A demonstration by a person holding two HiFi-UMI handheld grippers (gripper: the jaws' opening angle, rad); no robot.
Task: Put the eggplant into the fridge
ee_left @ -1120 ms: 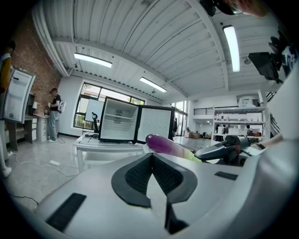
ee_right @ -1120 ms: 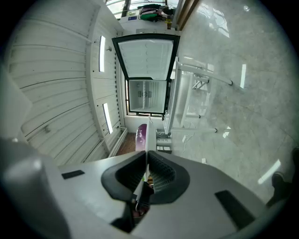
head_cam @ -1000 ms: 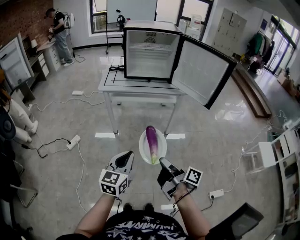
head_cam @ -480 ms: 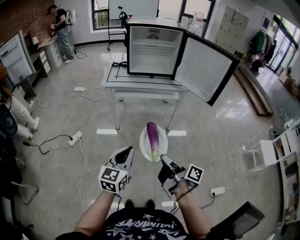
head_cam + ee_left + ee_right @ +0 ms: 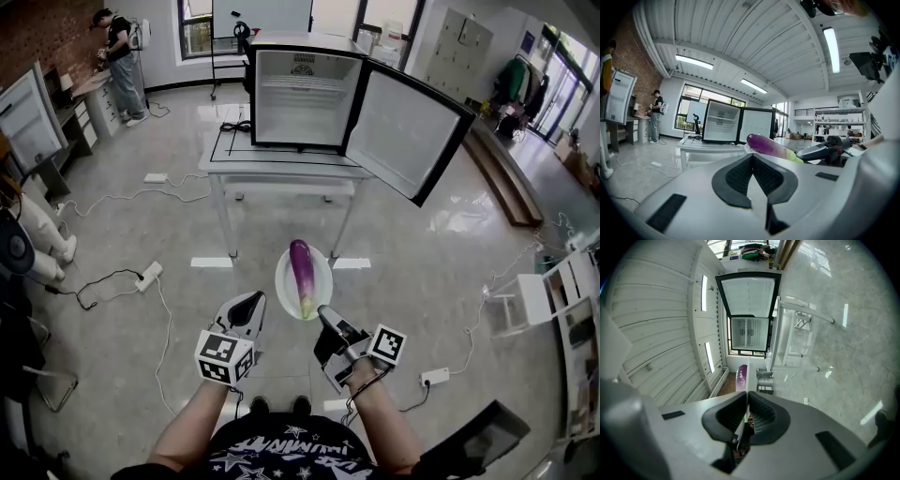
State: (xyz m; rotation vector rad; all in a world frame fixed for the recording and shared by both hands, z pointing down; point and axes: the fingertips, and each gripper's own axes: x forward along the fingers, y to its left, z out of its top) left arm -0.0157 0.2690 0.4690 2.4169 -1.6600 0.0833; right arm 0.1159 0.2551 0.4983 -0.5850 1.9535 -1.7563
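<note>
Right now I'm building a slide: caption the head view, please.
Right gripper holds a plate with an eggplant, facing the open fridge on a table.

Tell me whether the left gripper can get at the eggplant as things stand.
Probably yes. The eggplant lies uncovered on the plate held by the right gripper, and the left gripper sits just beside it with nothing between; its shut jaws would need opening first.
</note>
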